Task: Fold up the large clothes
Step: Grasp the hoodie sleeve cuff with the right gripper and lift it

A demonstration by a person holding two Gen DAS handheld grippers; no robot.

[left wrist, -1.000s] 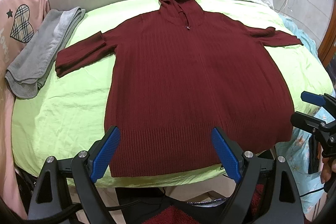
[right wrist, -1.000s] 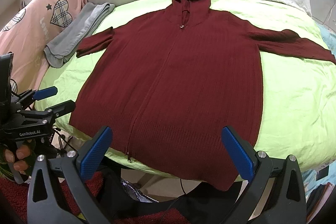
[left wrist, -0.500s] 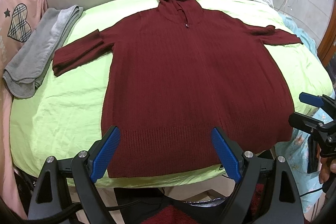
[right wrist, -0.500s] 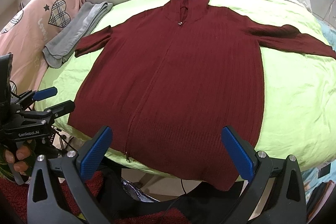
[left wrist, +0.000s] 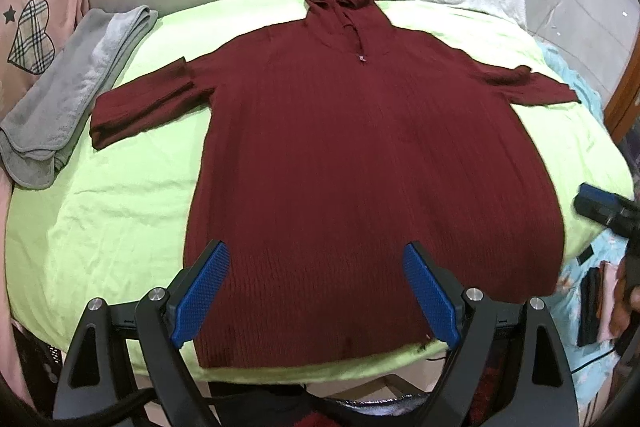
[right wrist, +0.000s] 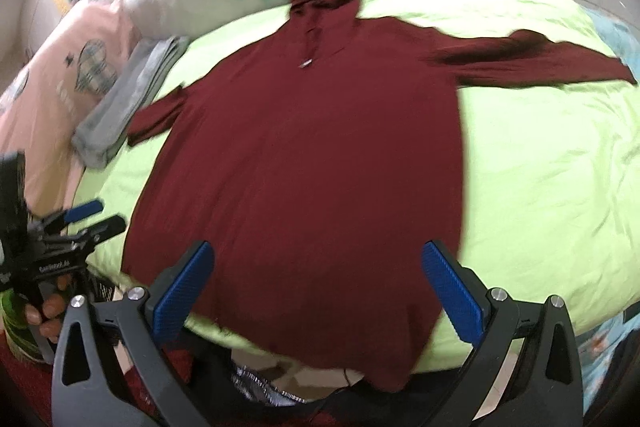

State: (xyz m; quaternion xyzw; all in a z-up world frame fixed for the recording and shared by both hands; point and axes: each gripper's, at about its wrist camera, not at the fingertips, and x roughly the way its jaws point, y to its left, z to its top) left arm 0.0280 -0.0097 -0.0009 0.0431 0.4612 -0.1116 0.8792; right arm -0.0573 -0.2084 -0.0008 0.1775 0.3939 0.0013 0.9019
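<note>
The maroon hooded zip sweater lies flat, face up on the lime-green bed sheet, hood at twelve o'clock, sleeves at three and nine, laid ready for folding, while the left tool and right tool hover wide open and empty above its hem at six o'clock.
</note>
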